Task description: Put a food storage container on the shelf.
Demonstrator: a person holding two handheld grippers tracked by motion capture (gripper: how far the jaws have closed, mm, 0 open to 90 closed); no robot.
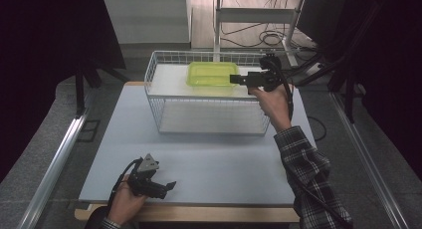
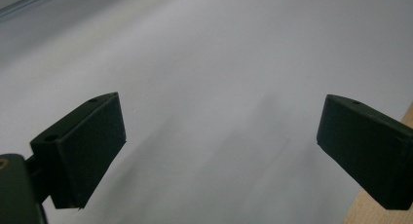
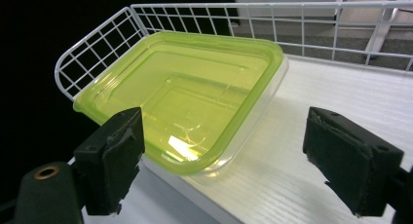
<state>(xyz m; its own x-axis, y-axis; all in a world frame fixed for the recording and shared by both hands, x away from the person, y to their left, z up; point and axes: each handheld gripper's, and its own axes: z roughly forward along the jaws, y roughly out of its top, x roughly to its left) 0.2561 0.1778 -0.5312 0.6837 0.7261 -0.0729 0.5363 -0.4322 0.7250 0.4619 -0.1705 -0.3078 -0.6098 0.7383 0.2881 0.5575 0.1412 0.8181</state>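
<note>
A clear plastic container with a yellow-green lid [image 1: 212, 73] [image 3: 187, 92] rests on the top shelf of a white wire rack [image 1: 171, 82]. My right gripper [image 1: 234, 79] [image 3: 221, 156] is held at the container's right end, open, its jaws apart with the near corner of the lid between and just beyond them. My left gripper [image 1: 169, 186] [image 2: 219, 151] is low at the table's near left, open, with nothing but the grey mat [image 2: 219, 63] between its jaws.
The wire rack [image 3: 97, 44] has a raised mesh rim around the top shelf and an open lower level. The grey mat [image 1: 209, 159] covers the table; a wooden edge [image 2: 389, 214] shows at its near side. Cables and a metal stand [image 1: 259, 20] lie beyond.
</note>
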